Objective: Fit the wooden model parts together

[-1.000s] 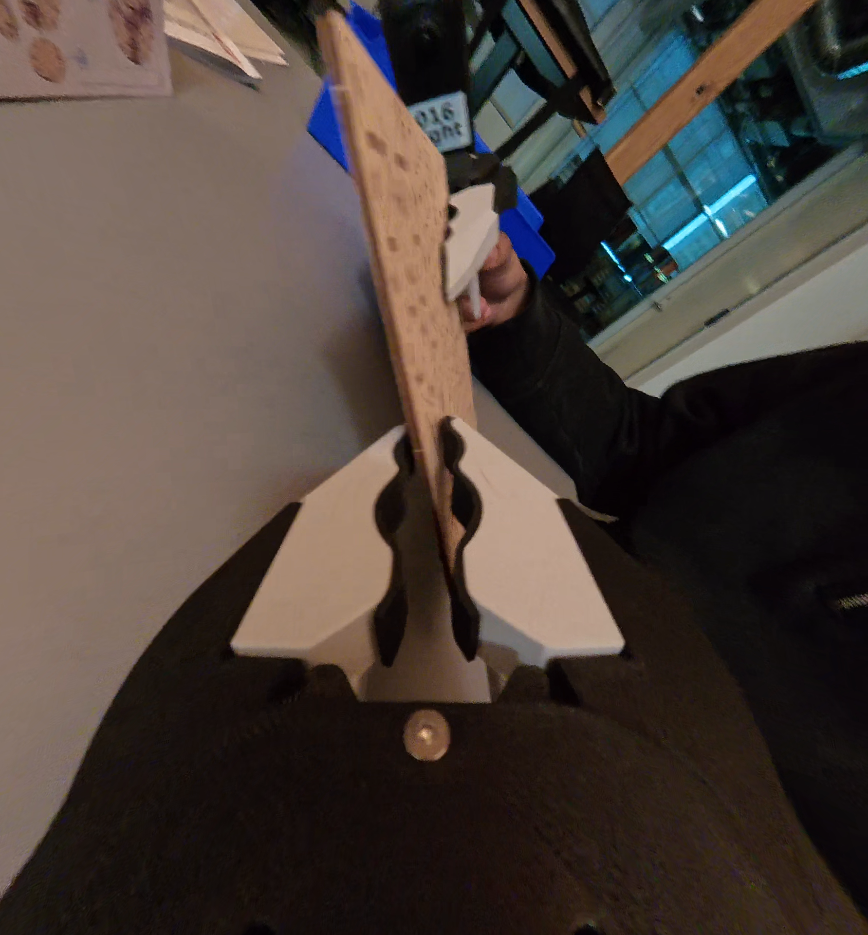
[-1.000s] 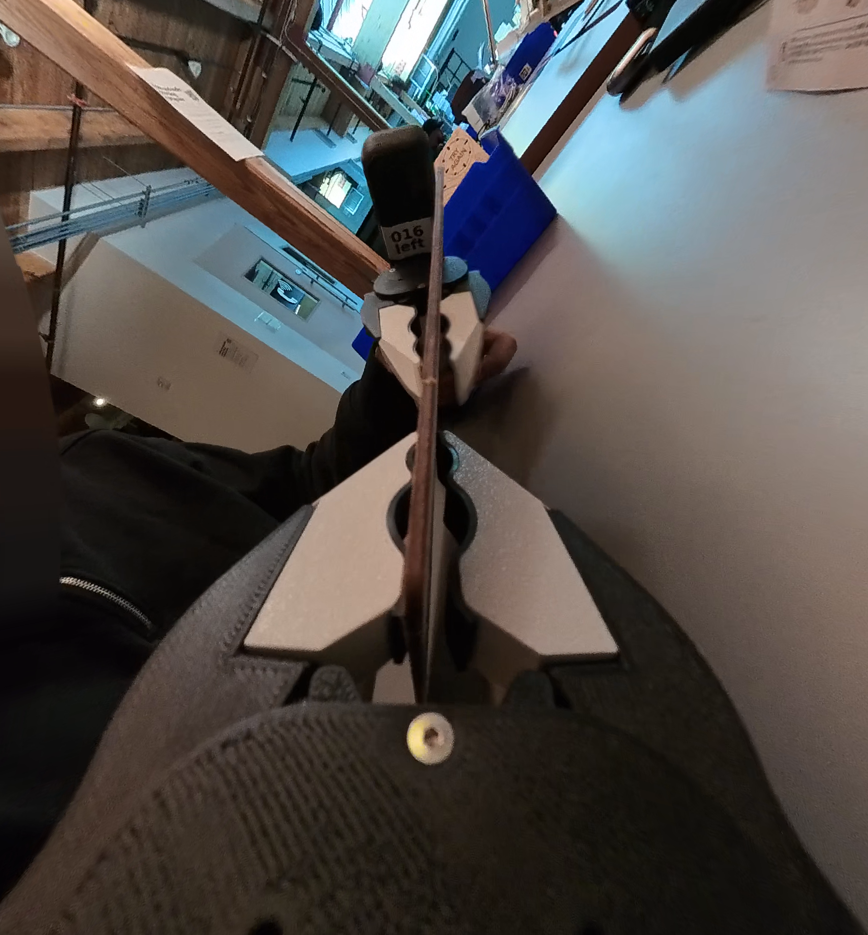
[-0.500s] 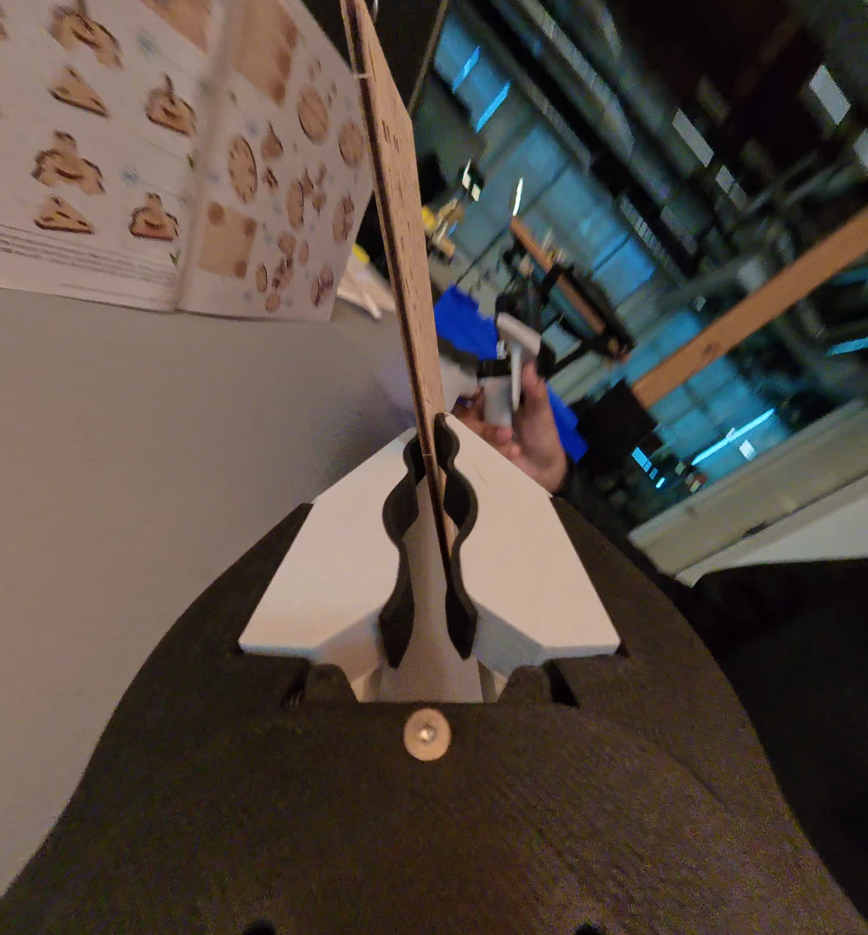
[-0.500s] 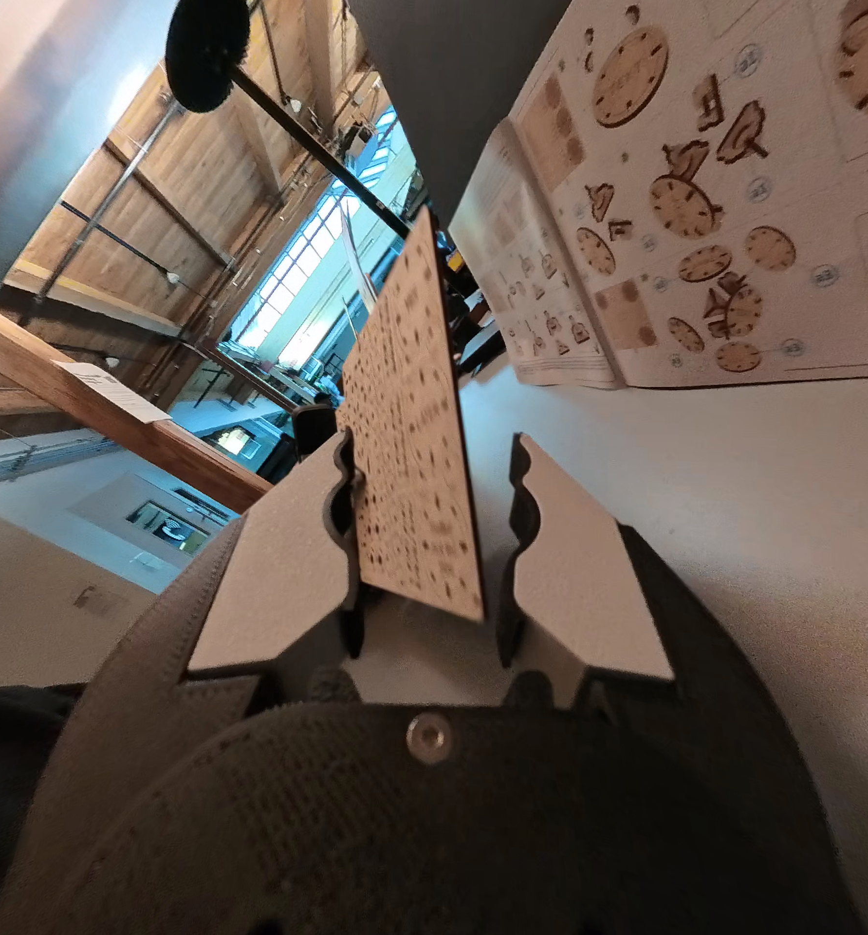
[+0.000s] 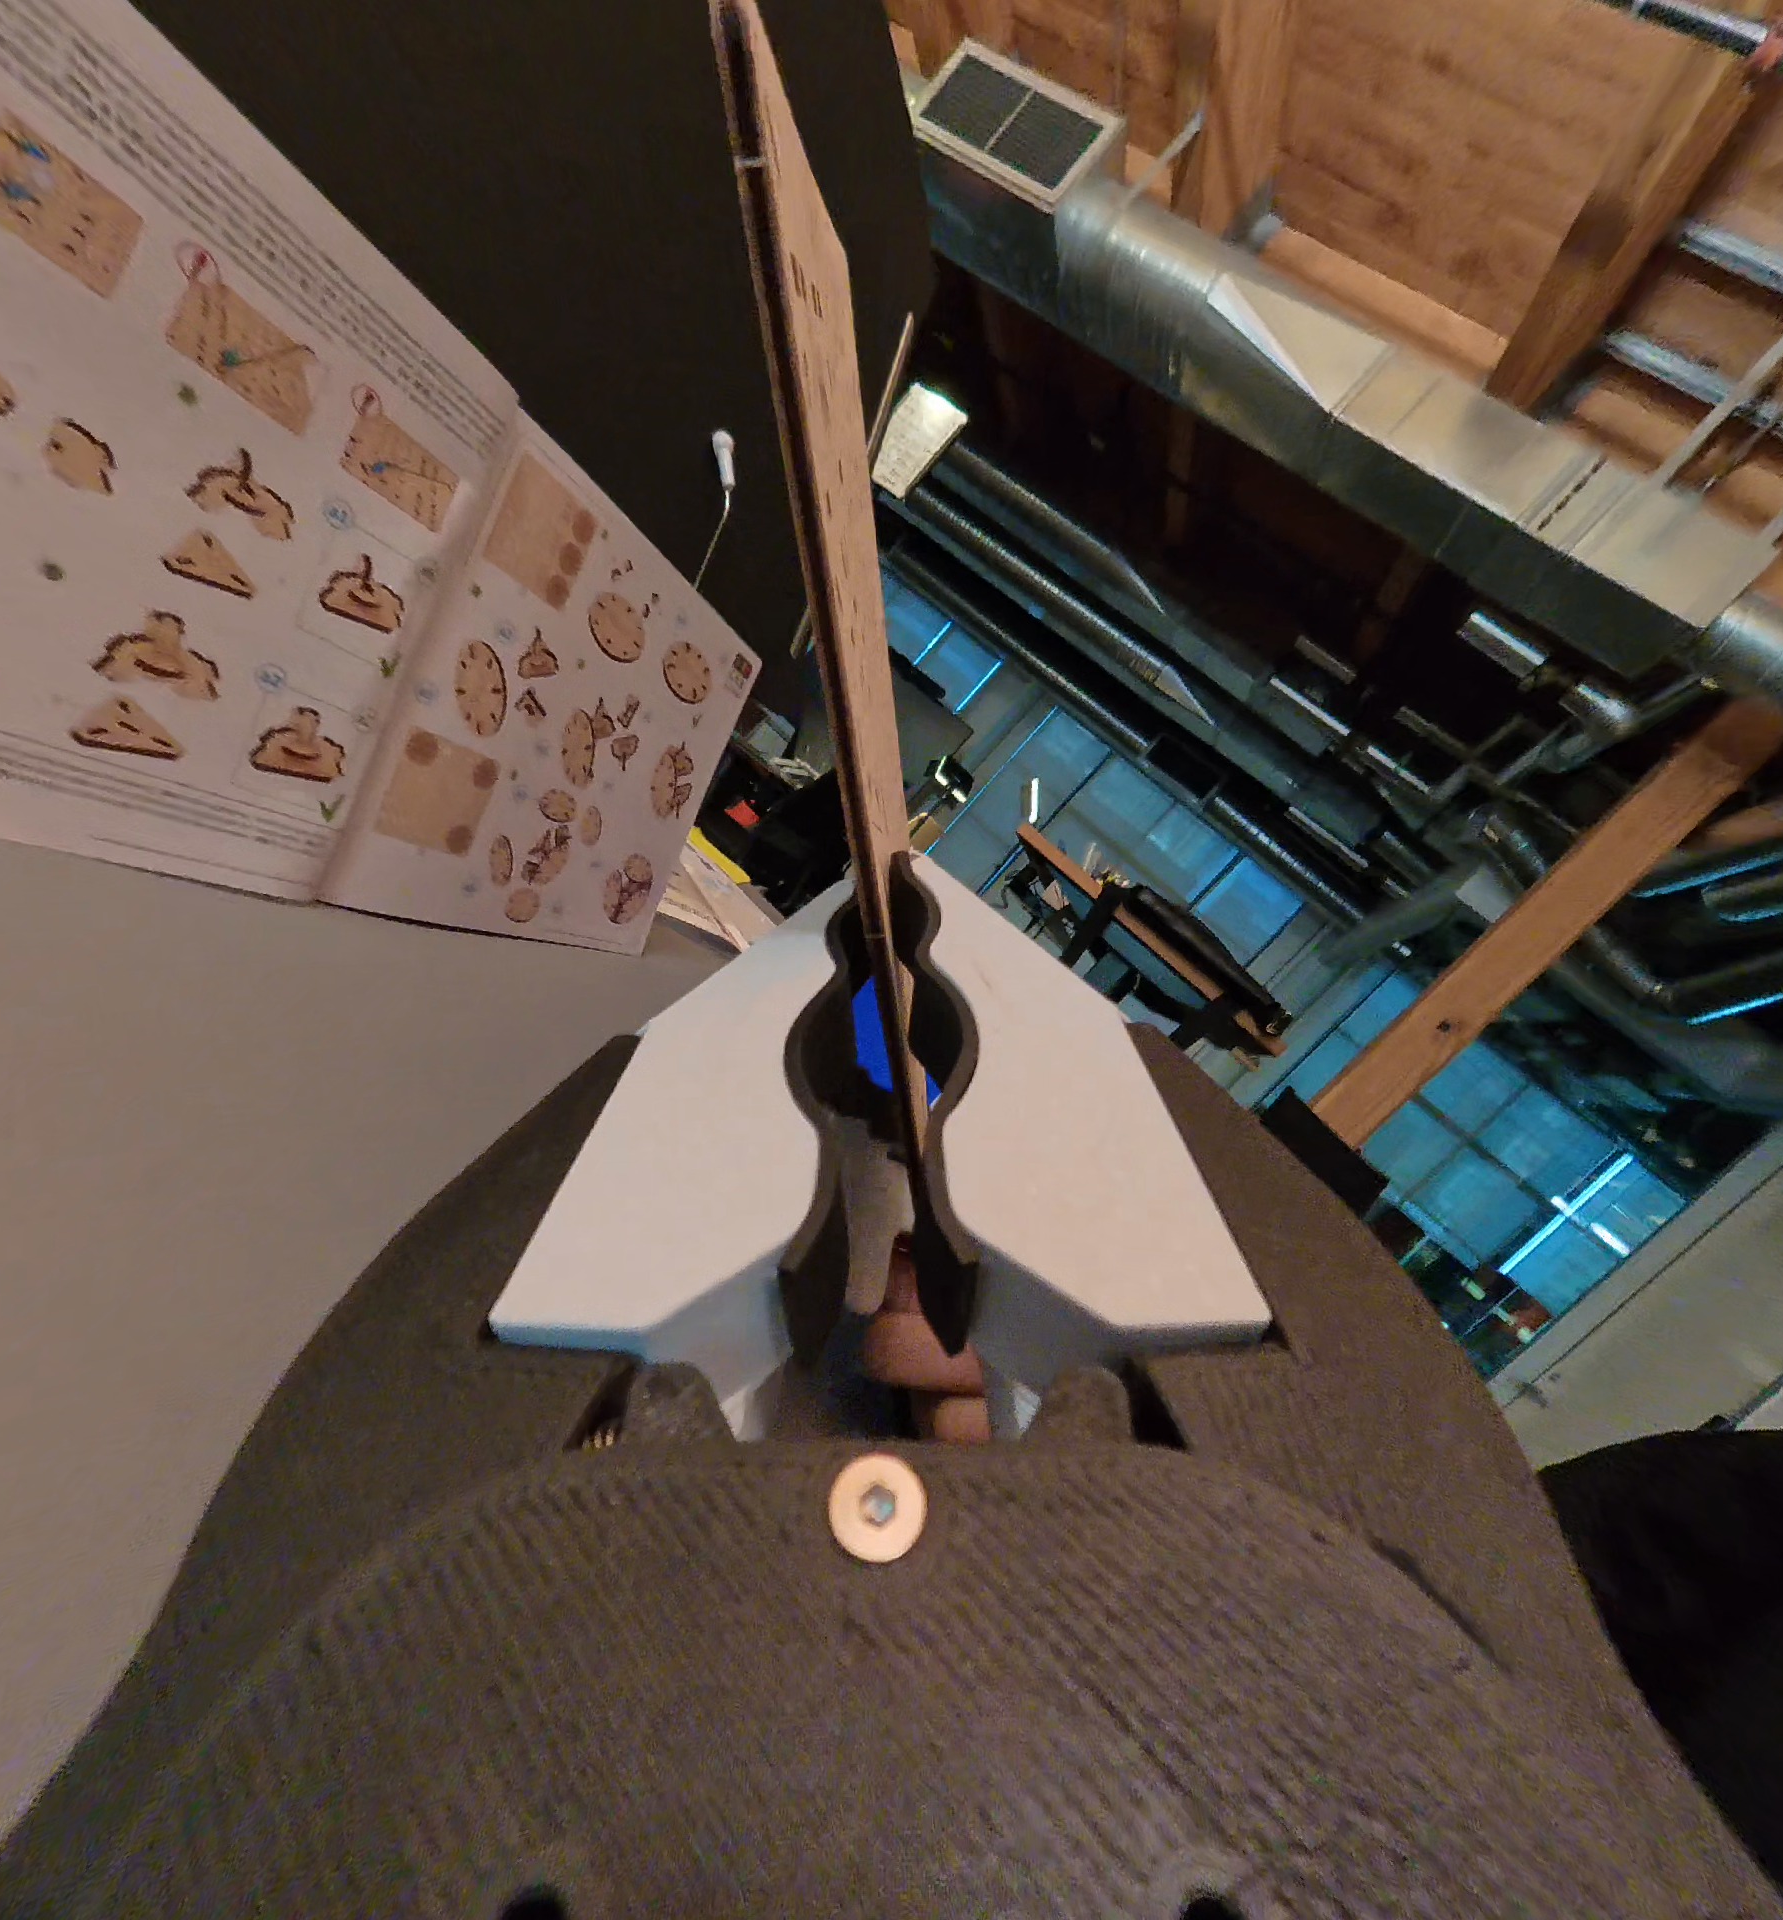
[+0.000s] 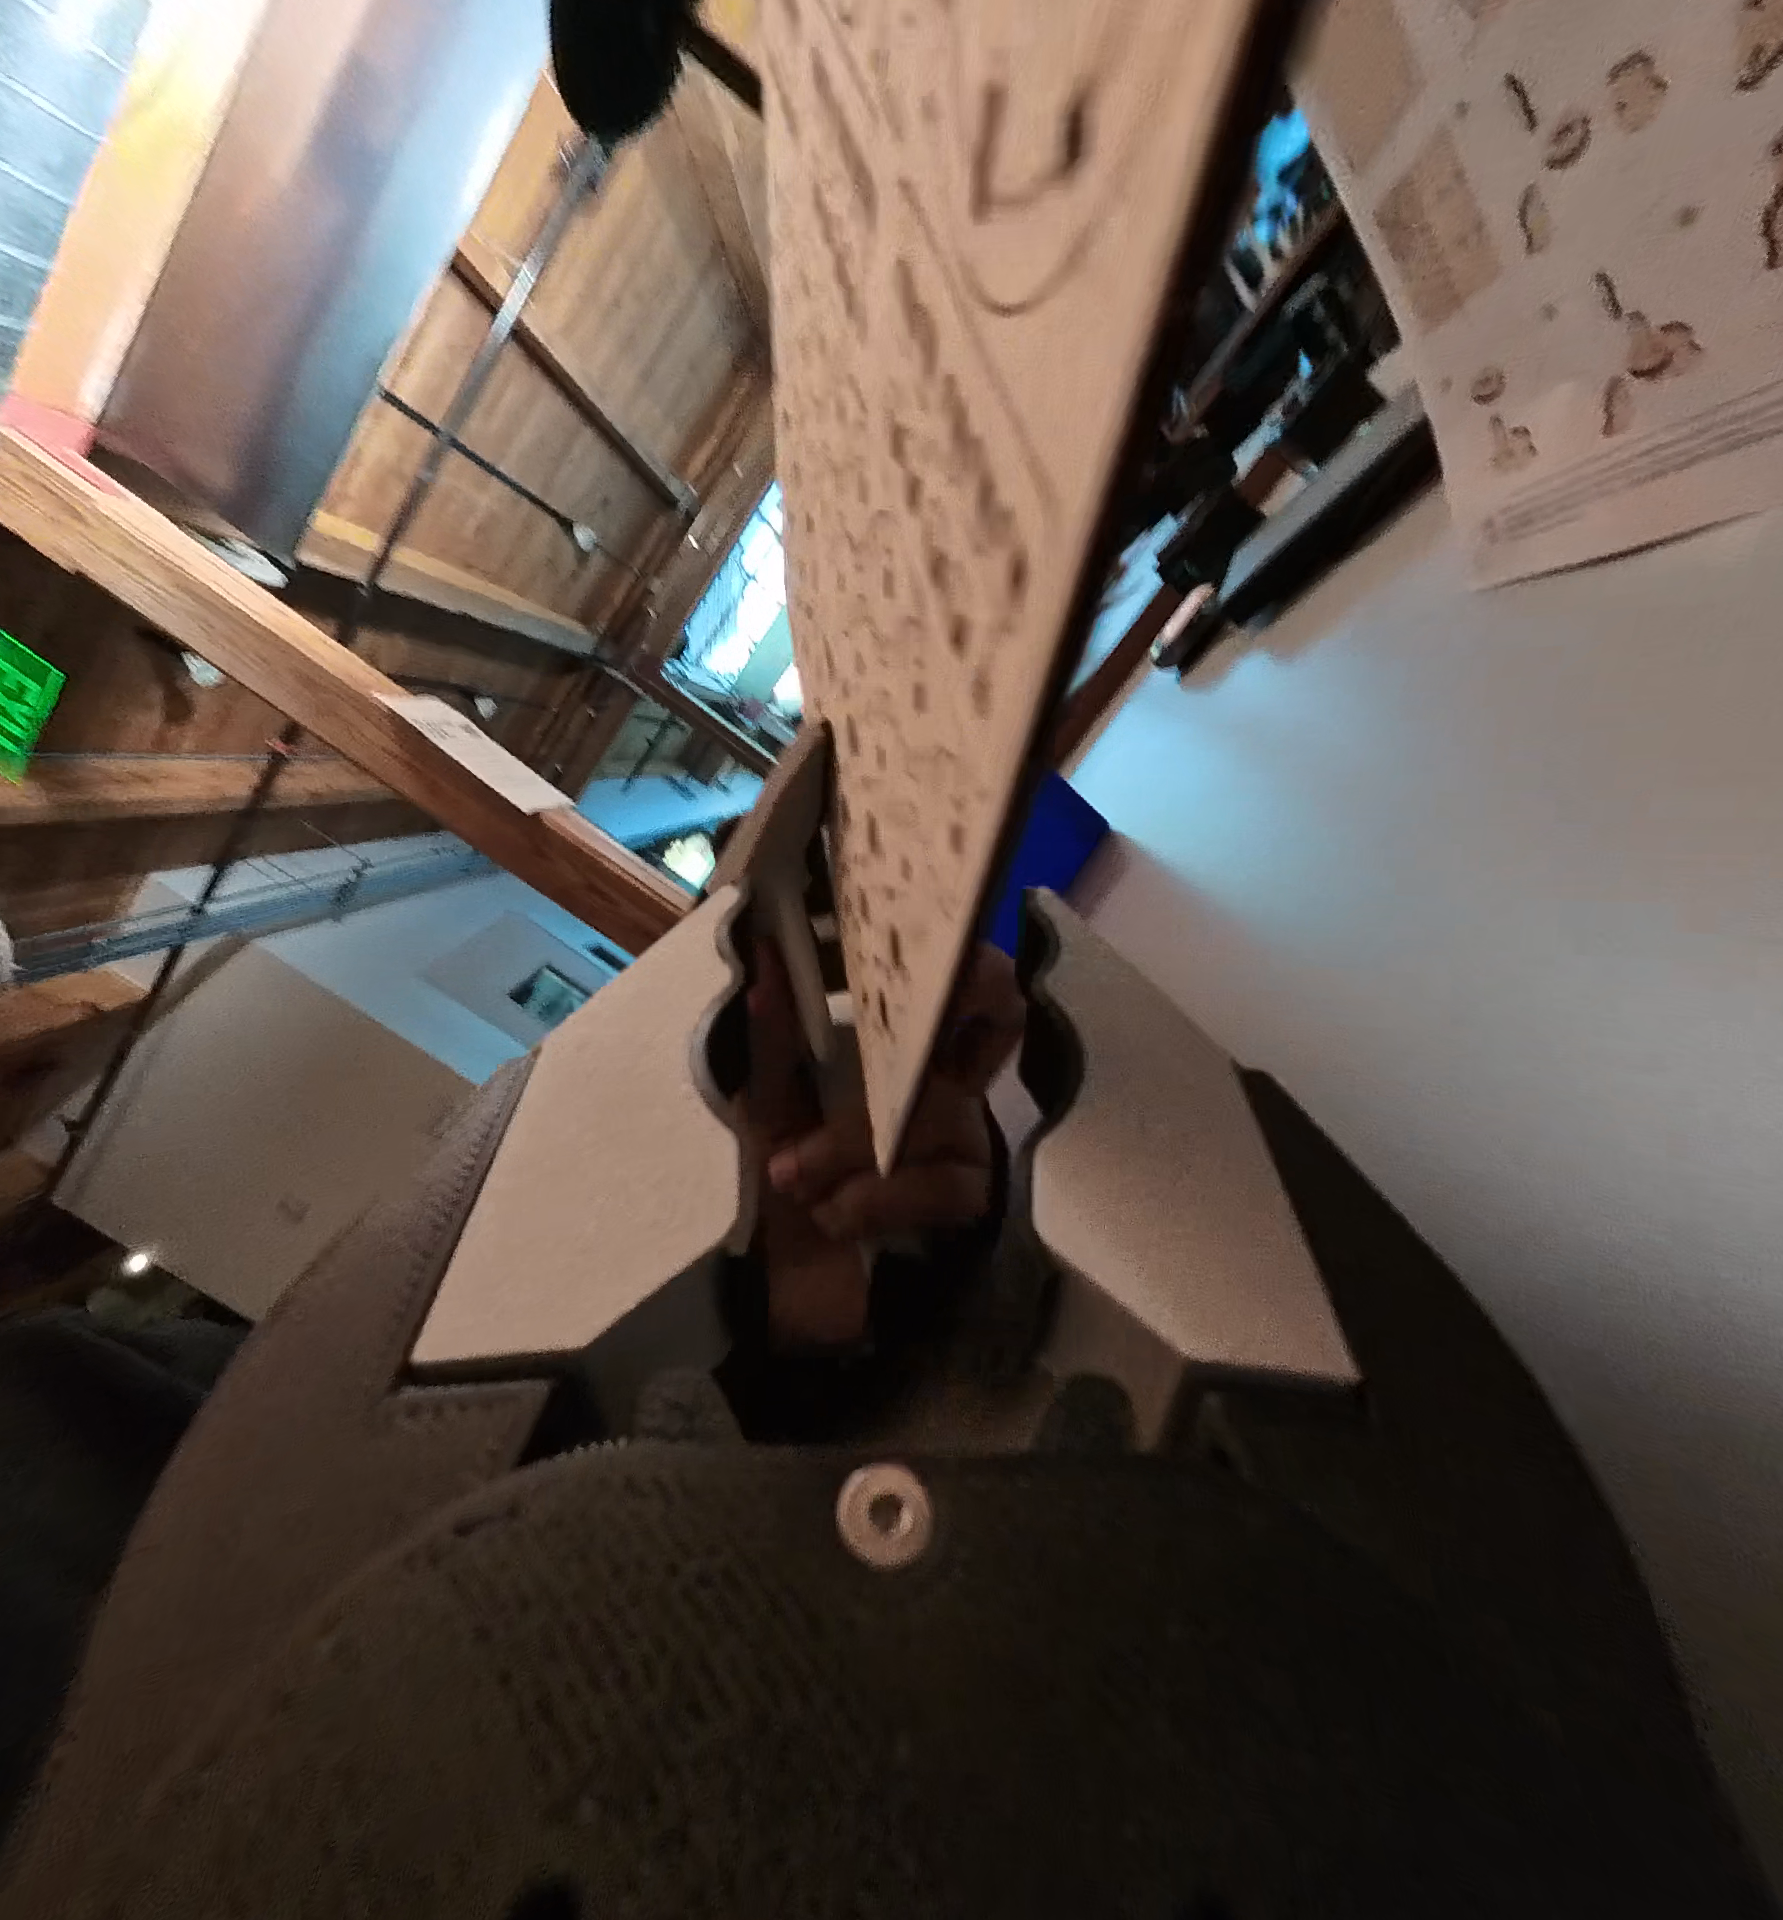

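Observation:
My left gripper [image 5: 882, 881] is shut on a thin wooden laser-cut board [image 5: 814, 436], which I see edge-on rising from the fingertips. In the right wrist view the same board [image 6: 928, 499] hangs blurred, its lower corner between my right gripper's [image 6: 887, 914] spread fingers. Those fingers are open, and a gap shows between each pad and the board. The left gripper's light finger [image 6: 788, 831] grips the board just beyond them, with a hand [image 6: 866, 1174] behind it.
An open instruction booklet [image 5: 347, 623] with pictures of wooden parts stands on the grey table [image 5: 191, 1143]; it also shows in the right wrist view [image 6: 1645, 260]. A blue bin [image 6: 1069, 842] sits farther along the table [image 6: 1489, 935]. A dark panel [image 5: 554, 260] rises behind the booklet. Only a small space, under 4 cm, lies between the two pairs of fingers.
My right gripper let go of the board and opened, then narrowed a little around it without gripping. My left gripper kept its hold and tilted the board upward, toward the booklet.

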`<state>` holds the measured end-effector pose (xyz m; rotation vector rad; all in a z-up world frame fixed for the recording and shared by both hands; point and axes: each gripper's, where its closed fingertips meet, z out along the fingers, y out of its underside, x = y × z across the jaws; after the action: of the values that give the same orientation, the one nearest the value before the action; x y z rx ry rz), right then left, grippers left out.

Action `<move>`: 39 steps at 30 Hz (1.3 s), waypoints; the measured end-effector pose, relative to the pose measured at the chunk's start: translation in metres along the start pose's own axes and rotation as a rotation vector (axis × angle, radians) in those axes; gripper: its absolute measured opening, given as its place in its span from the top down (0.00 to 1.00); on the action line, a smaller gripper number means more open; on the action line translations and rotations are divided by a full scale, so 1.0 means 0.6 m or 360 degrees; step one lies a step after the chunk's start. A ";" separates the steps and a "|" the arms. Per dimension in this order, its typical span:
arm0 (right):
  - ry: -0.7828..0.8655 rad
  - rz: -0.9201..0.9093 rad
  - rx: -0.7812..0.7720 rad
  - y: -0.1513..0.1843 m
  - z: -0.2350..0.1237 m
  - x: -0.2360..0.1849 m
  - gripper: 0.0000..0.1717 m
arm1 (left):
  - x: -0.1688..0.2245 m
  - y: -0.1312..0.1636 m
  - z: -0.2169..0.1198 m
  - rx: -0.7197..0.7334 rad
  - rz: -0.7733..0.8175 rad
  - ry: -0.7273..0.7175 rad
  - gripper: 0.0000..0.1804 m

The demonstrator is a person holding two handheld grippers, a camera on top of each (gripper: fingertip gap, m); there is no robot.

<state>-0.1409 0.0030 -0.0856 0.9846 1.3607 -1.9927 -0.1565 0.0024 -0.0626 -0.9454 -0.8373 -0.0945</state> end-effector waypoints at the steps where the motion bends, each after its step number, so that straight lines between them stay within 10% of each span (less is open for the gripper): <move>1: -0.0021 0.0005 0.0057 -0.007 -0.002 -0.005 0.74 | 0.002 0.010 0.004 -0.0026 0.0033 -0.0009 0.98; 6: -0.0062 -0.0046 0.0087 -0.025 -0.024 -0.011 0.98 | 0.009 0.032 0.013 -0.0110 -0.0003 0.0039 0.97; 18: -0.0088 -0.0164 -0.0126 -0.035 -0.046 -0.023 0.98 | 0.040 0.082 0.018 -0.0434 0.0048 0.0200 0.97; 25: -0.0052 -0.0080 0.0098 -0.086 -0.080 -0.006 0.93 | 0.031 0.030 0.006 -0.0212 0.0246 0.0089 0.99; 39: -0.0184 -0.0134 -0.0227 -0.017 -0.046 -0.038 1.00 | 0.052 0.039 0.003 -0.0182 0.0074 0.0280 0.88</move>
<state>-0.1275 0.0328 -0.0678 0.7481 1.4788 -1.9496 -0.1262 0.0264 -0.0569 -1.0474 -0.6521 -0.1844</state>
